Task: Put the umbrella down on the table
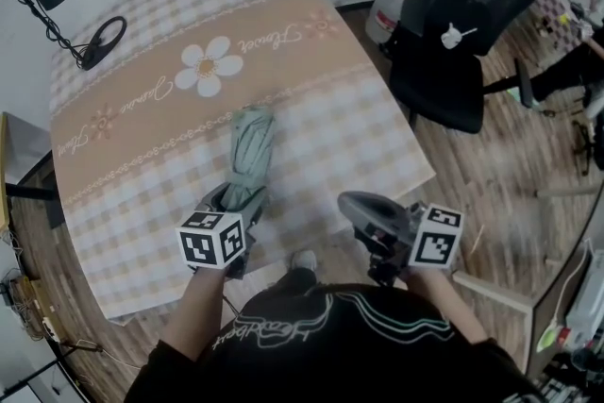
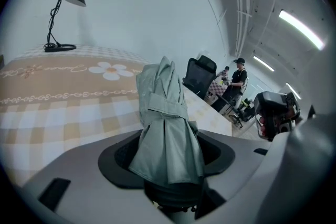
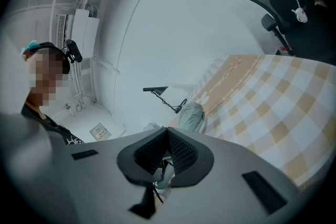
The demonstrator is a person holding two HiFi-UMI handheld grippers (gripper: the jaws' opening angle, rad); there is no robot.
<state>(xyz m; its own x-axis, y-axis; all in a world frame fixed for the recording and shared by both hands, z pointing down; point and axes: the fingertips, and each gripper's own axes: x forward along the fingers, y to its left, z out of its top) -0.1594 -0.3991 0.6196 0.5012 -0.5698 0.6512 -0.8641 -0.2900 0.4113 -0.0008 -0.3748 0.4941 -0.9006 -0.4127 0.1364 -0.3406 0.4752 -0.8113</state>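
A folded pale green umbrella (image 1: 250, 151) lies out over the checked tablecloth (image 1: 311, 71), its far end pointing at the printed daisy. My left gripper (image 1: 241, 198) is shut on its near, thick end, and the folded cloth (image 2: 165, 123) fills the space between the jaws. I cannot tell whether the far end touches the cloth. My right gripper (image 1: 363, 203) hangs apart to the right, near the table's front edge. Its pads meet at the tips with nothing between them (image 3: 168, 131). The umbrella (image 3: 191, 115) shows beyond it in the right gripper view.
A black desk lamp (image 1: 57, 5) stands at the table's far left corner. A black office chair (image 1: 462, 24) and a large water bottle (image 1: 387, 9) are off the table's right side. People (image 2: 239, 78) are in the room behind.
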